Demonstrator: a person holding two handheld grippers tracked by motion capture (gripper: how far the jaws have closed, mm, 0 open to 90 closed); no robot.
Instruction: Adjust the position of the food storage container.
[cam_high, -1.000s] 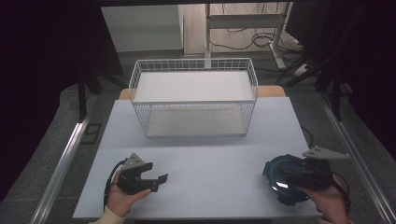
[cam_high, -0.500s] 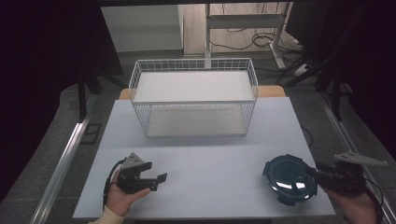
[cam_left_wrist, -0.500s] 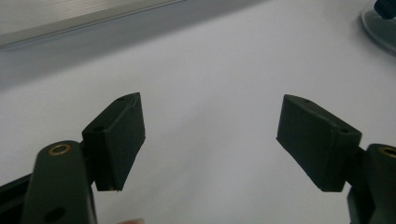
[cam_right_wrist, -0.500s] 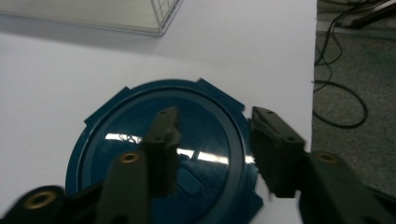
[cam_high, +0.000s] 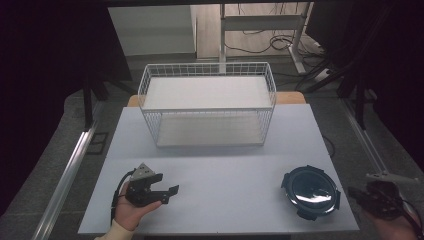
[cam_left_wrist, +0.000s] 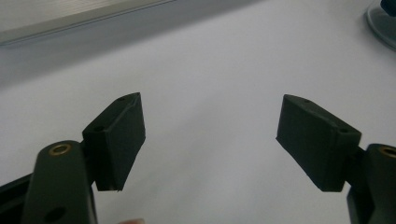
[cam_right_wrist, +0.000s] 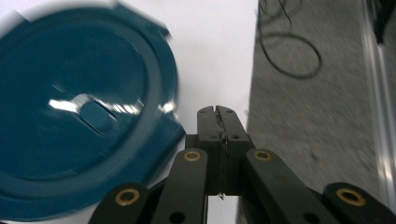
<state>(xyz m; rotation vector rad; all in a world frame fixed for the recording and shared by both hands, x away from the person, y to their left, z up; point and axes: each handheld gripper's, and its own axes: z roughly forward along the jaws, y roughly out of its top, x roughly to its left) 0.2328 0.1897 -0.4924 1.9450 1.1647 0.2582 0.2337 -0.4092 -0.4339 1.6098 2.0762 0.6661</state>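
A dark blue round lid (cam_high: 310, 192) with small tabs lies flat near the table's front right; in the right gripper view the lid (cam_right_wrist: 84, 116) sits just left of the jaws. My right gripper (cam_high: 356, 192) hangs past the table's right edge, apart from the lid. Its jaws (cam_right_wrist: 218, 112) have just been closing and are shut with nothing between them. My left gripper (cam_high: 167, 187) rests in a hand at the front left, jaws pointing right. In its own view the left gripper (cam_left_wrist: 210, 135) stands open over bare white tabletop.
A white wire basket (cam_high: 207, 109) stands at the back middle of the white table (cam_high: 225, 170). Grey floor with a coiled cable (cam_right_wrist: 289, 56) lies beyond the right edge. A metal rail (cam_high: 65, 175) runs along the left side.
My right gripper has slid right, off the blue lid and past the table's edge, and its jaws have closed empty. The left gripper has not moved.
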